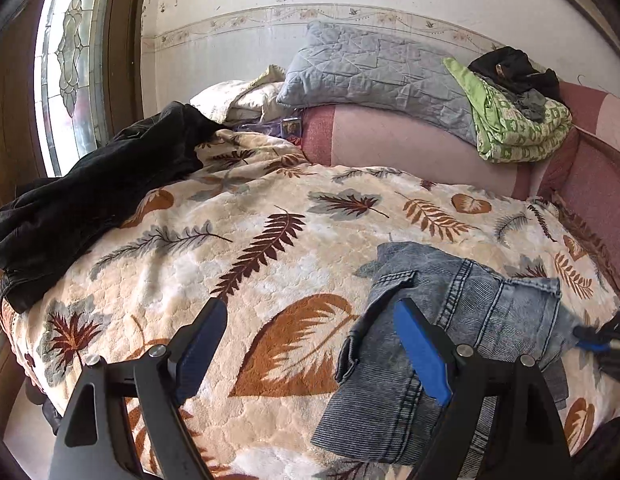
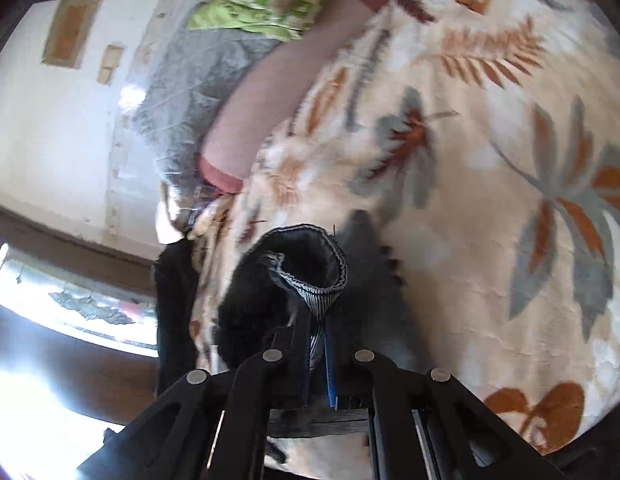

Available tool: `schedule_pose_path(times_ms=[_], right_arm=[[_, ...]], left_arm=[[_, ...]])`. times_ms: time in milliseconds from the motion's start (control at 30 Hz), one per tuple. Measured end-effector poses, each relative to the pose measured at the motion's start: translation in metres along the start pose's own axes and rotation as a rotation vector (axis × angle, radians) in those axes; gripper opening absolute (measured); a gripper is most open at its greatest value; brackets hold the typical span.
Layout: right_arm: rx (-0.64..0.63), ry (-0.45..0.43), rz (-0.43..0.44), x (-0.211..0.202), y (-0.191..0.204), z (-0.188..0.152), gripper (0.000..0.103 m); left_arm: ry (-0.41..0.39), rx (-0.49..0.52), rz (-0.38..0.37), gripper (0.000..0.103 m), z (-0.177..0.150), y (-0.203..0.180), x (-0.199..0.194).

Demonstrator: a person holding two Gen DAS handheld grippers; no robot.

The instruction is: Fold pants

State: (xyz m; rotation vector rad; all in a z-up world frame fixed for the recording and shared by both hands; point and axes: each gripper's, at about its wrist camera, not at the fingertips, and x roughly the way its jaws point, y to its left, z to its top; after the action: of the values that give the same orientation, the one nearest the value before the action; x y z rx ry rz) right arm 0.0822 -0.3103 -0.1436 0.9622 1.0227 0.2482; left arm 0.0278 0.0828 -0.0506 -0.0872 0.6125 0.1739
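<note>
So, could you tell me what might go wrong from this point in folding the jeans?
1. The right gripper is shut on only a narrow edge of the jeans, so the fabric may slip out when pulled.
2. The left gripper is open and pins nothing; the jeans could drag across the leaf-print blanket instead of folding.
3. The jeans lie bunched, so creases may get folded in.
</note>
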Motion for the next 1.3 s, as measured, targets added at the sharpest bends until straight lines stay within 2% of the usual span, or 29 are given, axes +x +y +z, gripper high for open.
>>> schedule_pose_path(times_ms=[33, 67, 100, 133, 167, 200, 233, 333, 400, 467, 567, 600, 633, 667, 700, 733, 833, 900, 1033, 1100, 1200, 1300], right_arm=[[0.022, 0.088, -0.049, 0.021, -0.017, 0.0, 0.013], [0.045, 0.108, -0.028, 0.028, -0.028, -0.002, 0.014], [0.041, 0.087, 0.002, 0.021, -0.029, -0.001, 0.015], [0.018, 0.084, -0.018, 0.012, -0.025, 0.0, 0.028], [-0.004, 0.058, -0.04, 0.0, -0.018, 0.002, 0.037], [-0.035, 0.025, -0.054, -0.014, -0.008, 0.002, 0.053], [-0.067, 0.0, -0.049, -0.029, 0.004, 0.0, 0.062], [-0.156, 0.025, 0.046, -0.045, 0.045, -0.02, 0.079], [-0.246, 0.129, 0.086, -0.024, 0.074, -0.049, 0.08], [-0.271, 0.255, 0.121, 0.009, 0.092, -0.082, 0.08], [-0.294, 0.292, 0.083, 0.051, 0.105, -0.111, 0.08], [-0.294, 0.296, 0.089, 0.06, 0.108, -0.116, 0.079], [-0.308, 0.297, 0.082, 0.068, 0.112, -0.119, 0.07], [-0.314, 0.309, 0.082, 0.075, 0.113, -0.123, 0.056], [-0.306, 0.323, 0.082, 0.078, 0.113, -0.126, 0.023], [-0.322, 0.313, 0.076, 0.077, 0.116, -0.126, 0.012], [-0.399, 0.294, 0.068, 0.059, 0.133, -0.123, 0.01], [-0.454, 0.246, 0.075, 0.039, 0.15, -0.113, 0.01], [-0.564, 0.144, 0.042, 0.003, 0.182, -0.074, 0.008], [-0.601, 0.121, 0.014, -0.011, 0.188, -0.05, 0.008], [-0.635, 0.065, -0.09, -0.017, 0.176, -0.017, 0.008], [-0.54, 0.1, -0.172, -0.006, 0.12, 0.011, 0.008]], left_arm=[[0.013, 0.0, -0.004, 0.086, -0.001, 0.0, 0.002], [0.014, 0.004, -0.007, 0.086, -0.001, 0.001, 0.001], [0.002, 0.012, -0.005, 0.086, -0.002, 0.002, -0.002], [-0.015, 0.017, 0.009, 0.086, -0.001, 0.004, -0.005], [-0.025, 0.013, 0.022, 0.086, 0.0, 0.008, -0.008], [-0.03, -0.002, 0.024, 0.086, 0.001, 0.014, -0.01], [-0.034, -0.021, 0.023, 0.086, 0.002, 0.021, -0.012], [-0.052, -0.061, 0.039, 0.086, 0.001, 0.037, -0.015], [-0.045, -0.077, 0.045, 0.086, 0.0, 0.046, -0.013], [-0.035, -0.102, 0.041, 0.086, -0.003, 0.053, -0.013], [-0.039, -0.126, 0.038, 0.086, -0.005, 0.063, -0.016], [-0.039, -0.128, 0.037, 0.086, -0.006, 0.066, -0.016], [-0.038, -0.131, 0.036, 0.086, -0.007, 0.068, -0.017], [-0.037, -0.134, 0.034, 0.086, -0.007, 0.07, -0.017], [-0.035, -0.135, 0.033, 0.086, -0.008, 0.072, -0.017], [-0.035, -0.139, 0.034, 0.086, -0.008, 0.074, -0.017], [-0.038, -0.156, 0.033, 0.086, -0.011, 0.079, -0.017], [-0.027, -0.168, 0.026, 0.086, -0.011, 0.08, -0.014], [-0.031, -0.162, 0.006, 0.086, -0.007, 0.073, -0.016], [-0.036, -0.142, -0.009, 0.086, -0.004, 0.065, -0.019], [-0.036, -0.11, -0.047, 0.086, 0.002, 0.046, -0.019], [-0.027, -0.055, -0.084, 0.086, 0.009, 0.019, -0.016]])
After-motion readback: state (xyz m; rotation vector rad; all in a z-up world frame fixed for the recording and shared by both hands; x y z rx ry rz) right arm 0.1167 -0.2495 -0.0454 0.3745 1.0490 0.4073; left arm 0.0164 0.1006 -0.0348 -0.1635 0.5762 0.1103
